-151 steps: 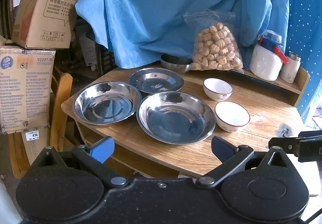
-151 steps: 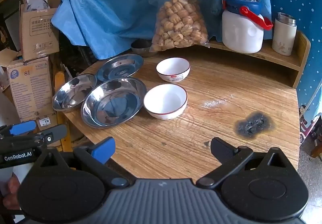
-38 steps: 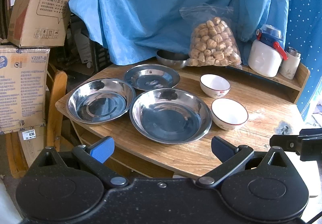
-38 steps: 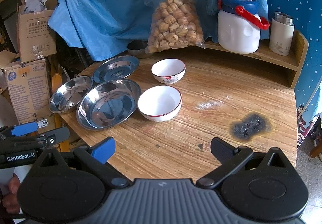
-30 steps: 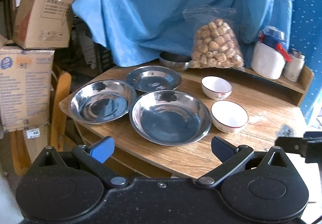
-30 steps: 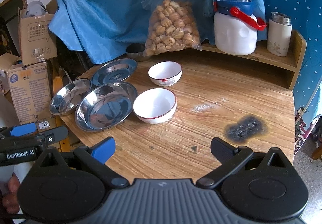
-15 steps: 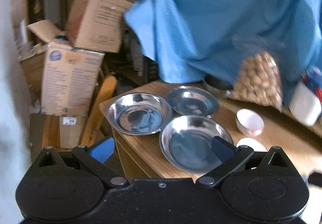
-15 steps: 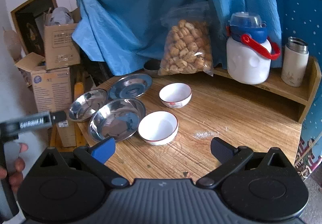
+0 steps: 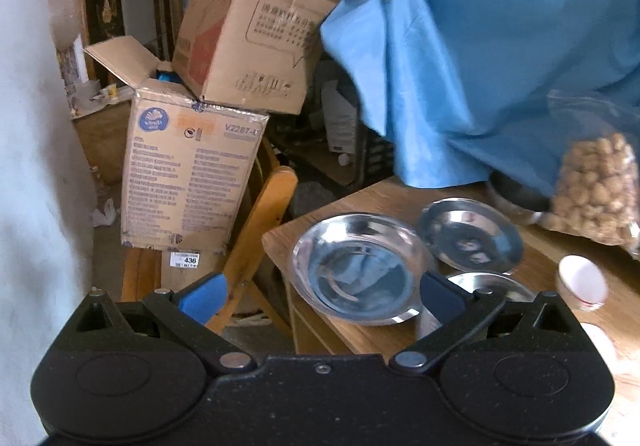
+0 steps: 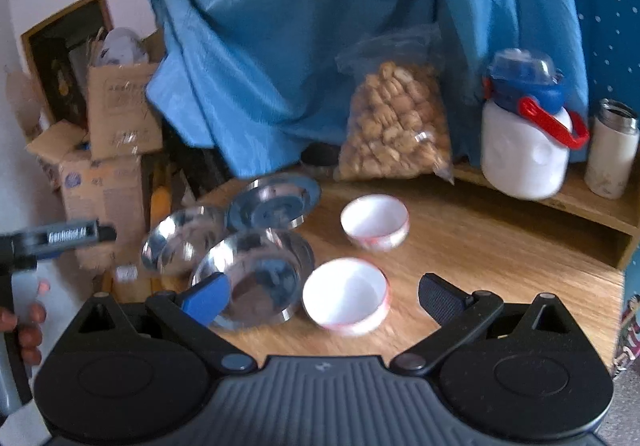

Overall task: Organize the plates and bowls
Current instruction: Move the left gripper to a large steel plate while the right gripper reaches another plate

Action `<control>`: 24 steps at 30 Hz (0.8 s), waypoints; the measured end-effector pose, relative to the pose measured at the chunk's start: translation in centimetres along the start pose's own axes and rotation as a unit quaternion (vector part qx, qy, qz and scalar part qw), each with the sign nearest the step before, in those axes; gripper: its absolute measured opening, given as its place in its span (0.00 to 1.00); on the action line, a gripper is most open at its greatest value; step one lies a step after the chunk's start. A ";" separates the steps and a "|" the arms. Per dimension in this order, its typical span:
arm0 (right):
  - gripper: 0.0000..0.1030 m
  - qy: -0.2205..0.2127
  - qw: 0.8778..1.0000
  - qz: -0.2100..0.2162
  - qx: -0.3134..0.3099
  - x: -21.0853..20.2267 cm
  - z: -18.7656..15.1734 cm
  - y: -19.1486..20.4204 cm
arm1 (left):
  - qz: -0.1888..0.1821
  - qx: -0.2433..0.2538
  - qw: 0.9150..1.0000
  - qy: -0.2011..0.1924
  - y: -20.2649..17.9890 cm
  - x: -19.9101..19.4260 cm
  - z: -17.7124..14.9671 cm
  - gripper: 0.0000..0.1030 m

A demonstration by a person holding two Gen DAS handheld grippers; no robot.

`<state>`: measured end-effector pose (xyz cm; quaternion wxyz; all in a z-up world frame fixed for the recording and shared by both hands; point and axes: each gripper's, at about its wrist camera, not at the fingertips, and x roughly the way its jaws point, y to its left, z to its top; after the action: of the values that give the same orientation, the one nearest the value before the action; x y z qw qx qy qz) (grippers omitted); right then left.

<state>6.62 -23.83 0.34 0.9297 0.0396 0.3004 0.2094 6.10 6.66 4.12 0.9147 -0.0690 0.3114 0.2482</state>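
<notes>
Left gripper (image 9: pixel 322 296): black body with blue finger pads, jaws wide apart and holding nothing, raised off the near left corner of the table.
Right gripper (image 10: pixel 322 296): black body, one blue pad and one dark pad, jaws spread wide and holding nothing, above the near edge of the table.
Table (image 10: pixel 480 246): round-cornered wooden top with a raised shelf along the back.
Shiny steel plate at the left corner (image 9: pixel 356 266): lies flat at the table's left edge, its rim just beside the next two plates.
Smaller steel plate behind (image 9: pixel 470 236): flat, toward the blue cloth.
Largest steel plate in front (image 10: pixel 256 278): flat, partly behind the right gripper's blue pad in the right wrist view; its rim is just beside the near bowl.
Near white bowl with a red rim (image 10: pixel 346 296): upright, between the right gripper's pads in the right wrist view.
Far white bowl (image 10: pixel 374 221): upright, behind the near one and apart from it.
Clear bag of pale brown lumps (image 10: pixel 394 129): stands against the blue draped cloth (image 10: pixel 300 25).
White jug with blue lid and red handle (image 10: pixel 524 137): on the back shelf, beside a pale steel-topped flask (image 10: pixel 612 149).
Stacked cardboard boxes (image 9: pixel 192 165): left of the table.
</notes>
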 end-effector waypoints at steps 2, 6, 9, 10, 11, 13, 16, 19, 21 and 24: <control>1.00 -0.014 1.000 -0.007 0.013 1.9 0.8 1.4 | -0.011 0.004 1.000 0.010 1.5 2.3 0.9 0.99; 1.00 -0.018 0.999 -0.026 0.034 5.9 2.0 4.6 | -0.045 0.012 0.998 0.032 4.3 7.4 2.9 0.99; 1.00 0.001 0.999 -0.034 0.039 9.3 2.6 7.2 | -0.068 0.030 0.996 0.055 5.6 11.1 4.0 0.99; 1.00 0.014 0.998 -0.036 0.040 10.3 2.9 8.1 | -0.074 0.035 0.995 0.064 5.9 12.0 4.3 0.99; 1.00 0.025 0.998 -0.033 0.037 11.0 3.2 8.8 | -0.080 0.040 0.993 0.073 6.1 12.9 4.5 0.99; 1.00 0.037 0.999 -0.029 0.024 12.3 3.5 10.3 | -0.094 0.053 0.991 0.084 6.4 14.1 4.5 0.99; 1.00 0.060 0.998 -0.028 0.002 14.4 3.8 12.0 | -0.110 0.064 0.987 0.101 6.6 15.5 4.0 0.99; 1.00 0.077 0.997 -0.018 -0.005 16.3 3.9 12.9 | -0.120 0.044 0.984 0.123 7.2 16.6 3.7 0.99; 1.00 0.086 0.996 -0.009 -0.009 17.4 4.2 13.2 | -0.123 0.035 0.983 0.131 7.5 17.0 3.5 0.99; 0.93 0.109 0.994 0.004 0.001 19.4 4.5 13.1 | -0.119 0.022 0.983 0.139 7.9 17.5 3.2 0.97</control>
<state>18.61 -3.65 -3.87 0.8906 0.0184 0.3998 0.2160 15.83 21.63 -3.72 0.8868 -0.1190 0.4303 0.1191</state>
